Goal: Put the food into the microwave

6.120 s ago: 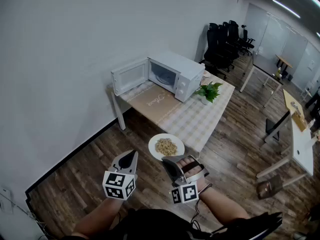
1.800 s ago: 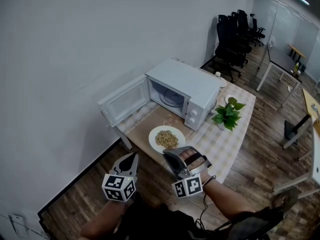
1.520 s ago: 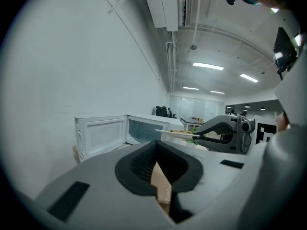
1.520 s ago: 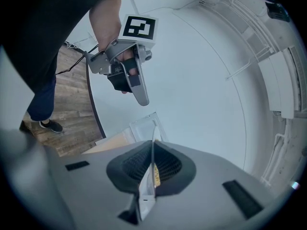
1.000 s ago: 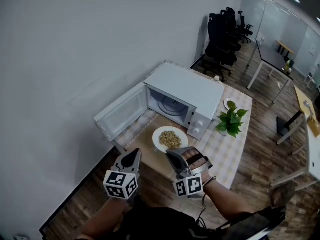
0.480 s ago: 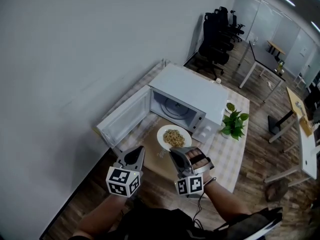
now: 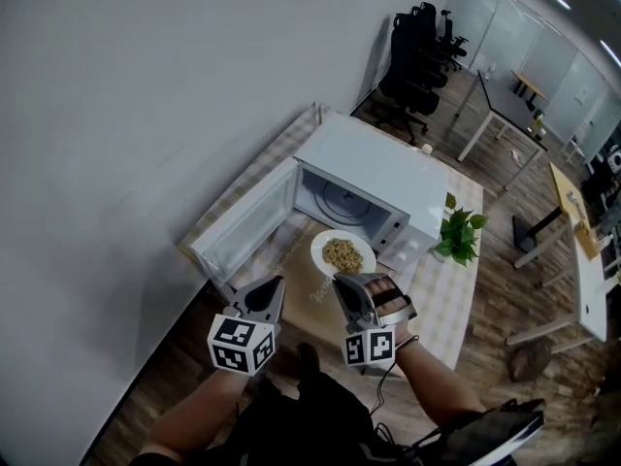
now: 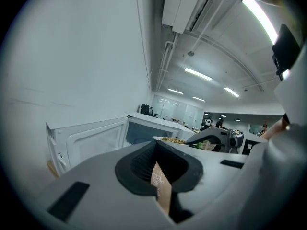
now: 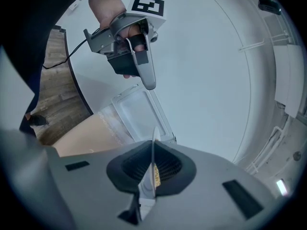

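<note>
The white microwave (image 7: 374, 168) stands on the table with its door (image 7: 243, 226) swung open to the left. A white plate of noodles (image 7: 343, 253) hangs level just in front of the open cavity, above the table. My right gripper (image 7: 342, 284) is shut on the plate's near rim, and in the right gripper view the plate (image 9: 153, 150) shows edge-on between the jaws. Left of the plate and below the door's corner, my left gripper (image 7: 275, 287) is shut and holds nothing. The left gripper view shows the door (image 8: 88, 138) and the plate (image 8: 170, 139) ahead.
The table carries a chequered cloth (image 7: 441, 299) and a brown mat (image 7: 309, 289). A potted plant (image 7: 459, 234) stands right of the microwave. A white wall (image 7: 116, 115) runs along the left. Office chairs (image 7: 417, 42) and desks (image 7: 572, 260) fill the far right.
The person has walked up to the table. The plate in my right gripper has gone from over the floor to just before the open microwave. My left gripper kept alongside, shut.
</note>
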Tool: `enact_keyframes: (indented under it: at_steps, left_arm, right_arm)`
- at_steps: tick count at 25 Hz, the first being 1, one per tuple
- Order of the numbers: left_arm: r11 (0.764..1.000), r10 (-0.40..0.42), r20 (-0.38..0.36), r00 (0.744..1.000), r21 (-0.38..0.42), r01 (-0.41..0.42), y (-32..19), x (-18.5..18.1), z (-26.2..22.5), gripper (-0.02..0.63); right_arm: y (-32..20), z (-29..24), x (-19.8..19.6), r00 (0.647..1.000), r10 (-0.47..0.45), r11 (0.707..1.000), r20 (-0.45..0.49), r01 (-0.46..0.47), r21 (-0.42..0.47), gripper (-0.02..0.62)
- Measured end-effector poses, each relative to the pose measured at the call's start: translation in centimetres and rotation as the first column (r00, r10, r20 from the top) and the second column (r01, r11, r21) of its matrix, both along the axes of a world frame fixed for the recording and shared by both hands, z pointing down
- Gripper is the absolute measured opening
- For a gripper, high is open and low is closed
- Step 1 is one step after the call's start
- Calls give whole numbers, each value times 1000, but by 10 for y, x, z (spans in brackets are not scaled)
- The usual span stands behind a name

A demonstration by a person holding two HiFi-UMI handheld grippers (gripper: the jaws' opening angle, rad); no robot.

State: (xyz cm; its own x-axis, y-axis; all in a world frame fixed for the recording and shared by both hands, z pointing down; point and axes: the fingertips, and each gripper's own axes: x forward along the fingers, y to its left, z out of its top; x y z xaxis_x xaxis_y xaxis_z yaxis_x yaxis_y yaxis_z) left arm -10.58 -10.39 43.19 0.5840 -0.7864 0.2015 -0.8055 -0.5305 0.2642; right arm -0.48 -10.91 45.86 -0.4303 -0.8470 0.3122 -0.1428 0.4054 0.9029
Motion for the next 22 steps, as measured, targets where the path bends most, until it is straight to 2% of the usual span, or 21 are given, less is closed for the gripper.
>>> enact_keyframes:
  at_steps: [3, 10, 16, 22]
  left_arm:
    - [1000, -2, -11, 1000, -6, 2, -8, 2, 2, 9]
    - [1000, -1, 54, 999, -22, 2, -31, 6, 14, 9]
    - [998, 19, 78, 997, -60, -14, -53, 24, 31, 9]
    - [995, 17, 70, 997, -99, -10, -80, 38, 45, 9]
  right_arm:
    - [-13, 9, 2, 1000, -3, 1000, 0, 3, -1, 20]
    - [-50, 30, 9, 1000, -4, 1000, 20, 4, -7, 20]
    - [-84, 49, 17, 999, 9, 1000, 42, -7, -29, 20]
    - [-113, 66, 22, 999, 17, 999, 49, -14, -45, 20]
